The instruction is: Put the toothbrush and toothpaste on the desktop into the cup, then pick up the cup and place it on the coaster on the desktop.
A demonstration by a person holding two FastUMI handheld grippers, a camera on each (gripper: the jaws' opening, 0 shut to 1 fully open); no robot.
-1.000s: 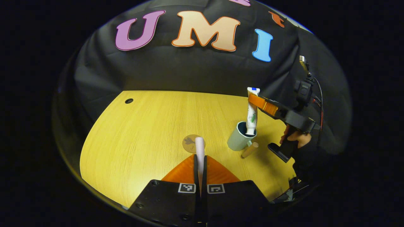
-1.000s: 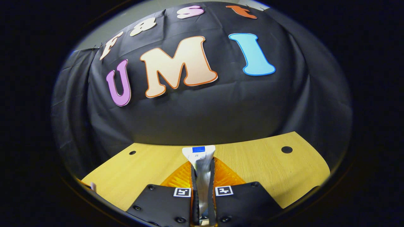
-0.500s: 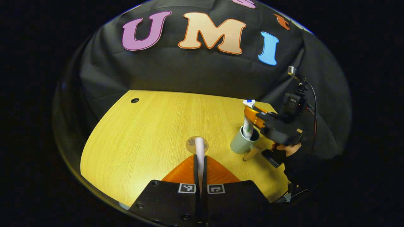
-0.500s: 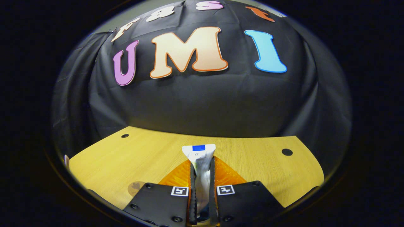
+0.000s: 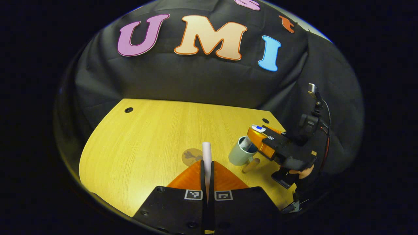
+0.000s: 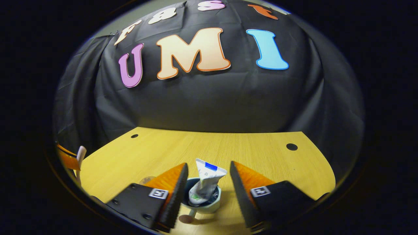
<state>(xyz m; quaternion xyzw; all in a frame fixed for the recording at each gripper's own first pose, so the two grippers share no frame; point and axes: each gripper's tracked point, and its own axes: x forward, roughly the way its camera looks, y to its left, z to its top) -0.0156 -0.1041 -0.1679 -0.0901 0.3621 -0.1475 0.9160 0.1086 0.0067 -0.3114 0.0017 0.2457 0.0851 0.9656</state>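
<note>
Right, left gripper view: the left gripper (image 5: pixel 207 182) is clamped on the white toothbrush handle (image 5: pixel 206 158), held above the yellow wood-grain desktop (image 5: pixel 147 137). The round brown coaster (image 5: pixel 191 154) lies just beyond it, the pale green ceramic cup (image 5: pixel 237 156) with a wooden handle to its right, under the right gripper (image 5: pixel 259 143). Right gripper view: the right gripper's fingers (image 6: pixel 178 192) stand wide apart either side of the white toothpaste tube (image 6: pixel 206 181), which leans inside the cup (image 6: pixel 212 204). Risks, my guess: the tall tube makes the cup top-heavy; a finger clipping the tube on retreat could tip it.
</note>
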